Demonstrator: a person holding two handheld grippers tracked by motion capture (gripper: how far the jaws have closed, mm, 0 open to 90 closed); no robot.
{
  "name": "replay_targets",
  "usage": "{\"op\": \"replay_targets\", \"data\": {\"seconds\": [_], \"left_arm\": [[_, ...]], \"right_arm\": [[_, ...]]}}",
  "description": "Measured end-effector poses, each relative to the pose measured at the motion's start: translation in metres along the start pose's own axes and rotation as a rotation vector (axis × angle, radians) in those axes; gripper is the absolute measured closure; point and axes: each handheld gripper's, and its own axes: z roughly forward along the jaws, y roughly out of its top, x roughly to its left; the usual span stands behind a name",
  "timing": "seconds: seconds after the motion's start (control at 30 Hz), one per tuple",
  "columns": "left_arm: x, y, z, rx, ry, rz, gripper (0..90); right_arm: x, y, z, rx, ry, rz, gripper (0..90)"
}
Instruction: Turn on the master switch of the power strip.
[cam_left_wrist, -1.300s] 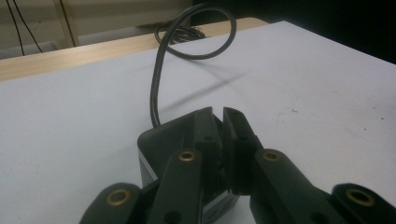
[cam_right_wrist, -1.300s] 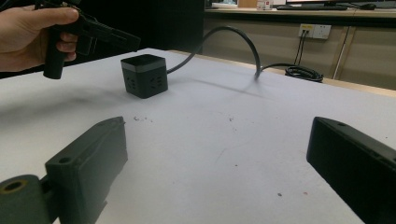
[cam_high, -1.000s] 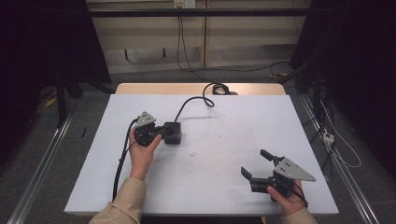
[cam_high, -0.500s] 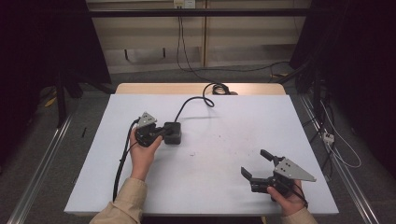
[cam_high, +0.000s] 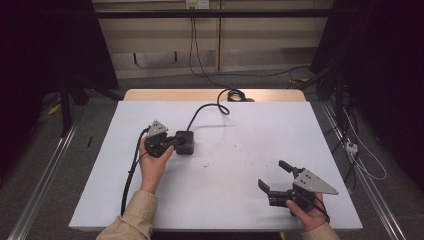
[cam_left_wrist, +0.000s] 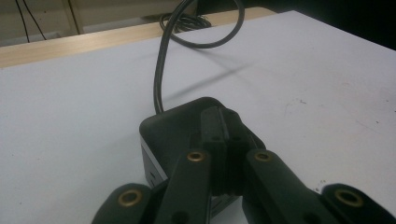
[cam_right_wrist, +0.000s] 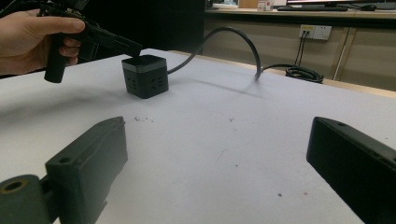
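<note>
High view: one black plastic cube socket (cam_high: 184, 142) with black cable (cam_high: 207, 108); left gripper (cam_high: 172, 141), jaws together, touches its top; right gripper (cam_high: 272, 177) rests wide apart.

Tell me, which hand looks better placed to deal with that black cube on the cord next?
Probably the left. Its tool, jaws shut, is already over the top of the black cube, seemingly touching it. The right tool sits open near the table's front right, well away from the cube.
</note>
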Motion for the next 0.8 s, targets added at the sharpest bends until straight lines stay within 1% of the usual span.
{"op": "replay_targets", "data": {"seconds": [0.07,0.17,0.4,0.43,0.47,0.6,0.8], "left_arm": [[-0.0007,-0.0004,0.0005,-0.002,0.000,-0.001,90.0],[-0.0015,-0.0004,0.0005,0.003,0.005,0.012,90.0],[-0.0015,-0.0011,0.0011,0.000,0.004,0.004,90.0],[-0.0013,-0.0012,0.0008,0.005,0.004,0.012,90.0],[-0.0020,-0.0017,0.0013,-0.004,0.006,0.004,90.0],[-0.0006,-0.0031,0.0009,-0.008,0.002,0.001,90.0],[-0.0018,-0.0025,0.0008,0.001,0.013,0.027,90.0]], "right_arm": [[0.0000,0.0001,-0.0001,-0.001,0.000,-0.001,4.5],[0.0000,0.0001,-0.0003,-0.001,0.000,-0.002,4.5],[0.0002,0.0002,-0.0009,-0.001,-0.001,-0.002,4.5],[0.0001,0.0001,-0.0010,-0.001,-0.001,-0.002,4.5],[0.0000,0.0001,-0.0011,0.000,-0.001,-0.002,4.5],[0.0002,0.0002,-0.0010,0.000,-0.002,-0.003,4.5],[0.0002,0.0001,-0.0013,-0.002,-0.001,-0.002,4.5]]}}
